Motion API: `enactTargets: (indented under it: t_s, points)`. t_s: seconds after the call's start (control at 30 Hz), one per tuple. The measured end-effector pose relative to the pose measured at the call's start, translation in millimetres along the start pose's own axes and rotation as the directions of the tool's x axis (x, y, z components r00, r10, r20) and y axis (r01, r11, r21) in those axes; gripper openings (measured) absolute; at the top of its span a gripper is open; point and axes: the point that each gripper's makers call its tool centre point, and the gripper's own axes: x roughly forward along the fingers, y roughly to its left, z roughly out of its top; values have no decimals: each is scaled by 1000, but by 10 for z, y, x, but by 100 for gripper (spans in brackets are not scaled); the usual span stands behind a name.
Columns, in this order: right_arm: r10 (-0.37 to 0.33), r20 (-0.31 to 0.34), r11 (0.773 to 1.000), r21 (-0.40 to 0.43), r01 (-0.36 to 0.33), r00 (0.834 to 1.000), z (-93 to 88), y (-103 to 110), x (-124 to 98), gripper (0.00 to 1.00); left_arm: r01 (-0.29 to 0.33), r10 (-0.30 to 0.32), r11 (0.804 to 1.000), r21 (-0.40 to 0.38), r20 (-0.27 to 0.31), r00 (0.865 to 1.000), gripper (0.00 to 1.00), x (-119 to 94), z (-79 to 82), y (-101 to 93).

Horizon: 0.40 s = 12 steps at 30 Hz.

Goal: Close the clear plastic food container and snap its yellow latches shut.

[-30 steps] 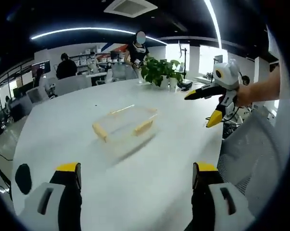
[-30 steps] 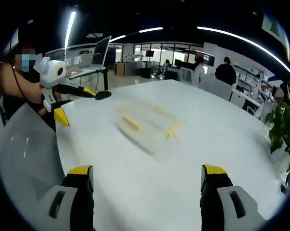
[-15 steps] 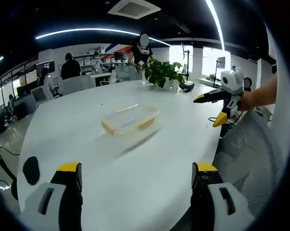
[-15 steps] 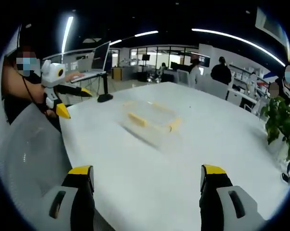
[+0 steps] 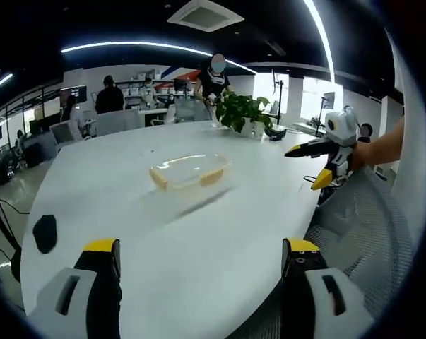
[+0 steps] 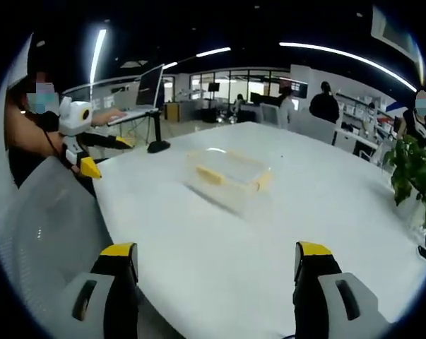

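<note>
A clear plastic food container (image 5: 190, 171) with yellow latches rests on the white table (image 5: 128, 212), lid on top; in the right gripper view the container (image 6: 230, 173) lies mid-table. My left gripper (image 5: 198, 265) stands open well short of it, nothing between its jaws. My right gripper (image 6: 216, 272) is also open and far back from the container. In the left gripper view the right gripper (image 5: 318, 161) hangs open at the table's right side, held by a hand. Off the table's left edge in the right gripper view, the left gripper (image 6: 92, 154) hangs open.
A potted plant (image 5: 241, 111) stands at the table's far side, and the plant (image 6: 414, 173) appears at right in the right gripper view. A grey mesh chair (image 5: 371, 233) is close by. A laptop on a stand (image 6: 145, 99) sits beyond the table. Several people work at desks behind.
Both views have pulled back and away from the container, so it looks smaller and farther. The container lies as before. Both grippers stay open.
</note>
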Motion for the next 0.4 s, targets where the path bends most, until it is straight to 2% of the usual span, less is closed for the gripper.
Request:
enactTargets:
  t_s: [0.4]
  points:
    - [8, -17, 1000, -13, -8, 1000, -44, 29, 15, 93, -15, 15, 1000, 11, -10, 1000, 97, 9, -22, 15]
